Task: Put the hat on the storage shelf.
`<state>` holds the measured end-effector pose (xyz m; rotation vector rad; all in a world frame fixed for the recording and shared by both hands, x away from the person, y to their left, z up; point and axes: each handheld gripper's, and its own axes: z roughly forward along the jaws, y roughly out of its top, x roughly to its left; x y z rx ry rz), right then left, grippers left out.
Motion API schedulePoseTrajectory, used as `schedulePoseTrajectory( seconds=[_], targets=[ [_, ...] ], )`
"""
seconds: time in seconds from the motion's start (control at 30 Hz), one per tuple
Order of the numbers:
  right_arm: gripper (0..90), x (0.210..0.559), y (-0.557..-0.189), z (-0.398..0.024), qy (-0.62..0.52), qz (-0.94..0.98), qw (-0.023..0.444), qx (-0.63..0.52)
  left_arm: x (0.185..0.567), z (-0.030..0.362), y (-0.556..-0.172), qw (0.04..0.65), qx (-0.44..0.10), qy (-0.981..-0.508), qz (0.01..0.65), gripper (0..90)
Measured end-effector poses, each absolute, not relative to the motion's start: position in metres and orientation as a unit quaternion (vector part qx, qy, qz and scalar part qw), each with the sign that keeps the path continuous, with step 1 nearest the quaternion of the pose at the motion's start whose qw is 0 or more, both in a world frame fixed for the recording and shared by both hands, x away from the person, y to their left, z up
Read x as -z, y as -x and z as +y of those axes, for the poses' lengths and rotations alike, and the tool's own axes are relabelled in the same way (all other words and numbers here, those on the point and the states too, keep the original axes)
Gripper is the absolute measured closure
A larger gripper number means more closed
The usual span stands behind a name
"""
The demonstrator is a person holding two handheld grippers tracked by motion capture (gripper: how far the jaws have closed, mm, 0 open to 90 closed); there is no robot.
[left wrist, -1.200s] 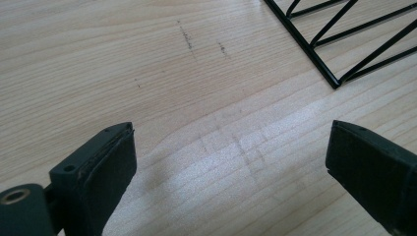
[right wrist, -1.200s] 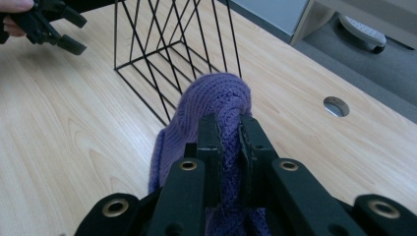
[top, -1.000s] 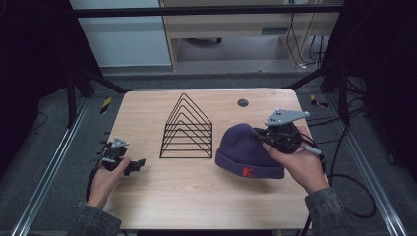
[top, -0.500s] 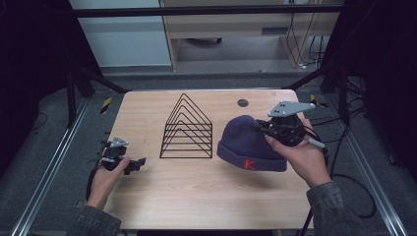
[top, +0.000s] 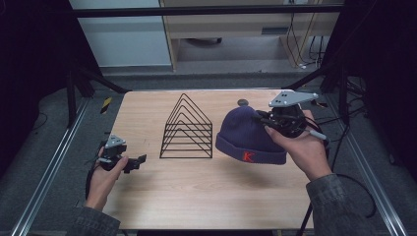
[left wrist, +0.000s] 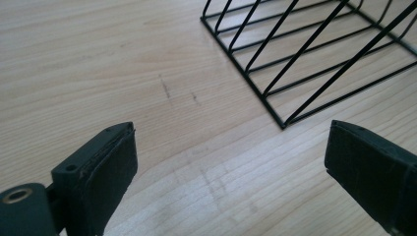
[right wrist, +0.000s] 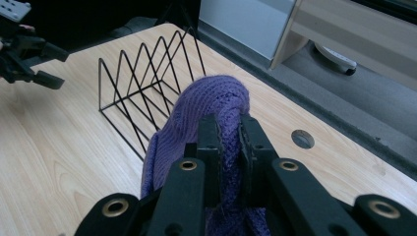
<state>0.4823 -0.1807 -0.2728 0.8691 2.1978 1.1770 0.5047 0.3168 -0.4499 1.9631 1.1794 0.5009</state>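
The right gripper (top: 261,119) has risen, its jaws pinching the purple beanie (top: 246,135). The beanie's near edge now hangs clear of the table (top: 196,196).

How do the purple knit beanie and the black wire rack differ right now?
The purple knit beanie is soft, solid fabric with a red letter K; the black wire rack is a rigid, see-through frame of triangles. The beanie is pinched in the right tongs, partly lifted; the rack stands free, untouched, near the open left tongs. Both are over the wooden table.

Fixed overhead cam facing fwd, tong cams close, all share rack (top: 187,129)
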Motion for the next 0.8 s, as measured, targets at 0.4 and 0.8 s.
schedulePoseTrajectory(
  seconds=[0.4, 0.8],
  targets=[
    [81.5, 0.247, -0.492, -0.174, -0.313, 0.8, 0.265, -0.439, 0.372, 0.297, -0.504, 0.43, -0.229, -0.773, 0.406, 5.8],
    [81.5, 0.229, -0.505, -0.155, -0.304, 0.796, 0.272, -0.448, 0.327, 0.26, -0.523, 0.463, -0.192, -0.789, 0.355, 5.0]
  ],
)
